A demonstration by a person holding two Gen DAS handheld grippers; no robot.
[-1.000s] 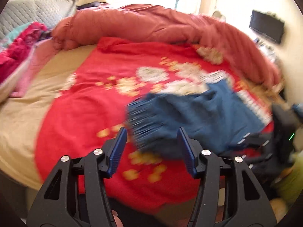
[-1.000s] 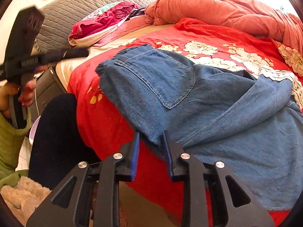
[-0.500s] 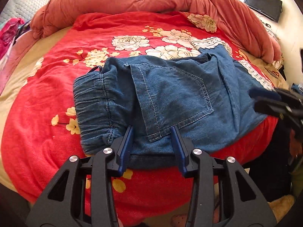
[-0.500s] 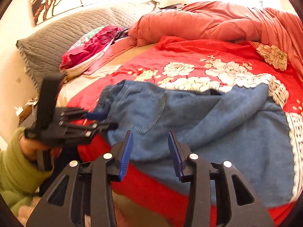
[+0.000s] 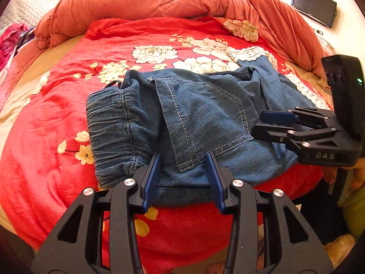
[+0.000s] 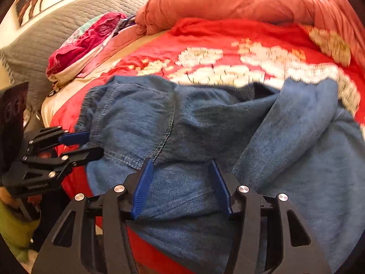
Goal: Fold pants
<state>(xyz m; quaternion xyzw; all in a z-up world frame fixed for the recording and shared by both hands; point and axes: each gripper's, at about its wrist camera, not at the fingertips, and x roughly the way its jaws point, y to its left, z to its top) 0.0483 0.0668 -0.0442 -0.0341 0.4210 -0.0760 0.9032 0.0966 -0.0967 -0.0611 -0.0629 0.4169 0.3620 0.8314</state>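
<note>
Blue denim pants (image 5: 194,118) lie crumpled on the red floral bedspread (image 5: 57,118), elastic waistband to the left, back pocket up. They also show in the right wrist view (image 6: 228,137), legs running right. My left gripper (image 5: 183,157) is open, fingers over the near edge of the pants below the pocket. My right gripper (image 6: 180,164) is open over the denim near the seat seam. The right gripper also shows in the left wrist view (image 5: 267,123), at the pants' right side. The left gripper shows in the right wrist view (image 6: 89,145), at the waist end.
A rumpled orange duvet (image 5: 159,0) lies along the back of the bed. A grey quilted pillow (image 6: 57,27) and pink clothes (image 6: 86,38) lie at the left. A black screen (image 5: 313,5) stands at the far right. The bed's near edge (image 5: 182,239) is below my grippers.
Both grippers have moved in over the pants. The right one let go of the denim edge and opened wide; the left one came down onto the near edge below the pocket.
</note>
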